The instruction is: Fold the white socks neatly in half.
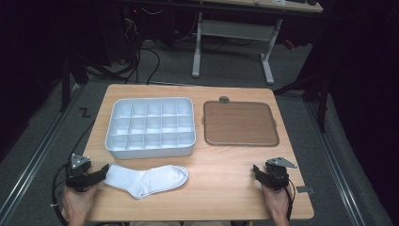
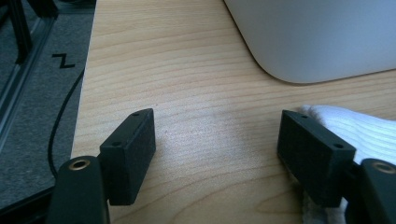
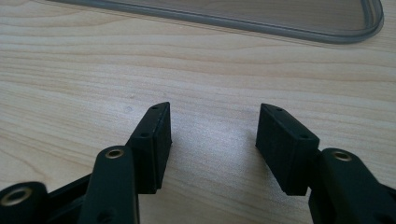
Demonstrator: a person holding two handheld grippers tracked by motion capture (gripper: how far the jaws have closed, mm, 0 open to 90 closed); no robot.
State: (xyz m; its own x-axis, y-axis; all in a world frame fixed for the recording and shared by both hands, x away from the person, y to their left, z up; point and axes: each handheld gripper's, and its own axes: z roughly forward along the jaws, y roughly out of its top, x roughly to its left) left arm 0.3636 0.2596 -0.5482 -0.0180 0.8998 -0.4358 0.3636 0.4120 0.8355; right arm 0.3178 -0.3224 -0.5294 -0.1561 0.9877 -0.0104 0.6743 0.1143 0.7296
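The white sock (image 1: 147,180) lies flat on the desk (image 1: 226,183), just in front of the white compartment box (image 1: 150,126). Its cuff end is at the left tool (image 1: 96,174). All compartments of the box look empty, and the brown tray (image 1: 240,123) beside it is empty too. I judge the work with the sock is at its very start: nothing is lifted or folded yet.

The left tool stands wide open and holds nothing. In the left gripper view one of its pads (image 2: 314,151) is touching the sock's edge (image 2: 364,133), while the other has only bare wood around it. The high view cannot show this contact clearly.

The right tool (image 1: 267,176) is also open and empty, well apart from the sock. In its own view it (image 3: 212,140) points at bare wood with the tray's rim (image 3: 299,25) beyond.
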